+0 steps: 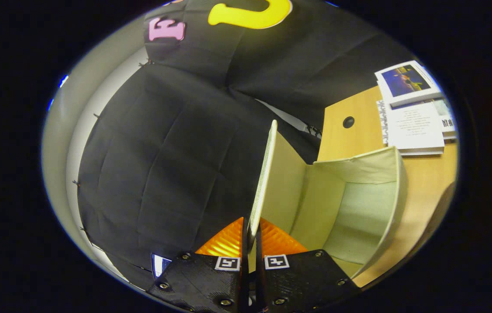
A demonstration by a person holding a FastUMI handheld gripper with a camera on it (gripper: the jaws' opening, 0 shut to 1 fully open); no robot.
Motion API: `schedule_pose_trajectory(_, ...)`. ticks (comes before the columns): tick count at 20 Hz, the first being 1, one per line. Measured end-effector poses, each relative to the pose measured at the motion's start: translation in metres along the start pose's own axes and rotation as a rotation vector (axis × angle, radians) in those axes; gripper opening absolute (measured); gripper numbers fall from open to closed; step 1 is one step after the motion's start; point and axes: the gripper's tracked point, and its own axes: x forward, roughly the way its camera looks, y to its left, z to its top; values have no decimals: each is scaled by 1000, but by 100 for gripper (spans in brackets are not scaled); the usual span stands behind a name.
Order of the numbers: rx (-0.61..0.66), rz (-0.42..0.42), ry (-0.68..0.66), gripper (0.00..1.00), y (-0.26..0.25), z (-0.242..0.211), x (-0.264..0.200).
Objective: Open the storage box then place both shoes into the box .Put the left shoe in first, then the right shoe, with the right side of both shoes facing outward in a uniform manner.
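Your gripper (251, 237) pinches the cream fabric storage box's stiff lid (264, 174), standing toward twelve o'clock; loosen and it drops shut.

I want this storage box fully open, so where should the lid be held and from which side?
Hold the lid by its free edge, coming edge-on from the near side, as the hand-held gripper does now: its fingers pinch the thin panel, which stands raised over the open storage box. The panel is flat and thin, so it likely suits a pinch.

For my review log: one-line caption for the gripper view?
Tongs shut on the storage box lid, holding it raised.
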Motion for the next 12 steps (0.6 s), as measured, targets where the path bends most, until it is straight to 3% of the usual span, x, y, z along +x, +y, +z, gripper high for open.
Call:
schedule_pose_trajectory(7, -146, 7, 53, 13, 44, -3, 69)
schedule_pose_trajectory(8, -159, 22, 59, 26, 50, -5, 78)
schedule_pose_trajectory(12, -169, 49, 55, 50, 65, -6, 86)
